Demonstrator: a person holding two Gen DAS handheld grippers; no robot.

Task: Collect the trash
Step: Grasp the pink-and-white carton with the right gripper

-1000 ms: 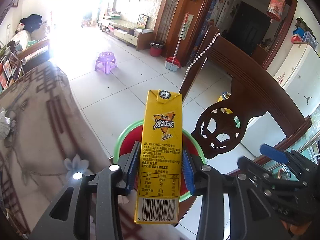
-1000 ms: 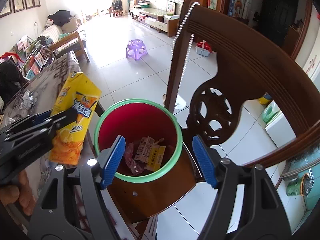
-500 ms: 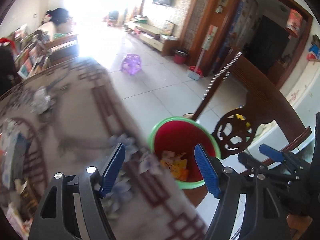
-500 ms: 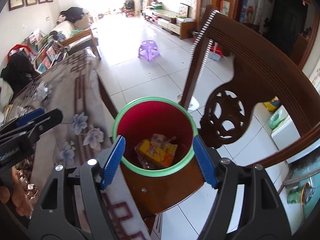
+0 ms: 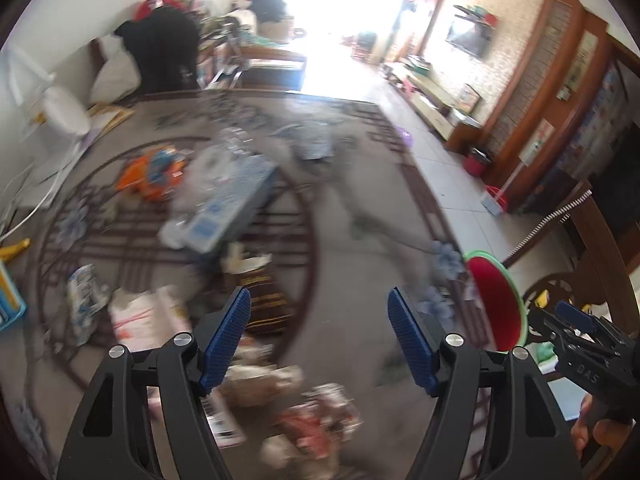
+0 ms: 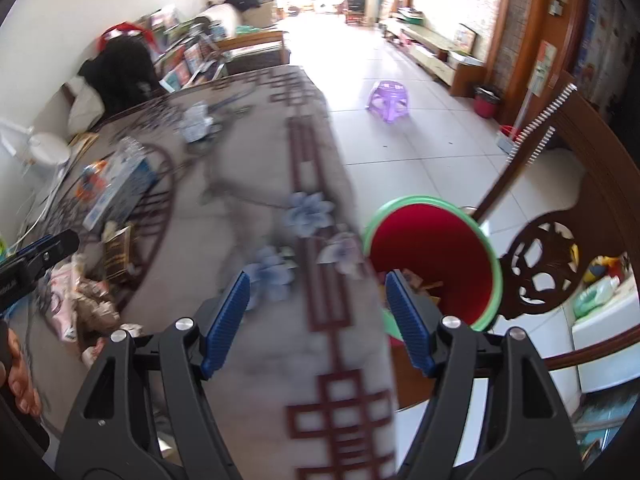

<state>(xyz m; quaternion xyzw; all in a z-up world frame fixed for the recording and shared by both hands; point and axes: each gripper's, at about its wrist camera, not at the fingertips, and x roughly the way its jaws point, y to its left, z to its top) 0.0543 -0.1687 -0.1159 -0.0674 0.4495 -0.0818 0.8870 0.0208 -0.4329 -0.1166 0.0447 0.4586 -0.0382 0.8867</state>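
Note:
My left gripper point(image 5: 318, 338) is open and empty above the patterned table point(image 5: 352, 184), over a blurred heap of wrappers and packets point(image 5: 280, 380). A blue-and-white box point(image 5: 224, 204) and an orange packet point(image 5: 154, 172) lie farther out on the table. The red bin with a green rim point(image 5: 498, 304) stands at the table's right edge. My right gripper point(image 6: 318, 320) is open and empty over the table edge, with the bin point(image 6: 432, 248) just to its right holding several pieces of trash point(image 6: 420, 284). The left gripper shows at the far left of the right wrist view point(image 6: 44, 250).
A carved wooden chair point(image 6: 548, 264) stands right behind the bin. A purple stool point(image 6: 390, 100) sits on the tiled floor beyond. A white fan point(image 5: 60, 108) and loose papers lie at the table's far left. More litter point(image 6: 88, 292) lies along the near left.
The yellow tea carton left my left gripper and lies in the bin. My left gripper has swung left over the table litter. My right gripper has shifted left, toward the table.

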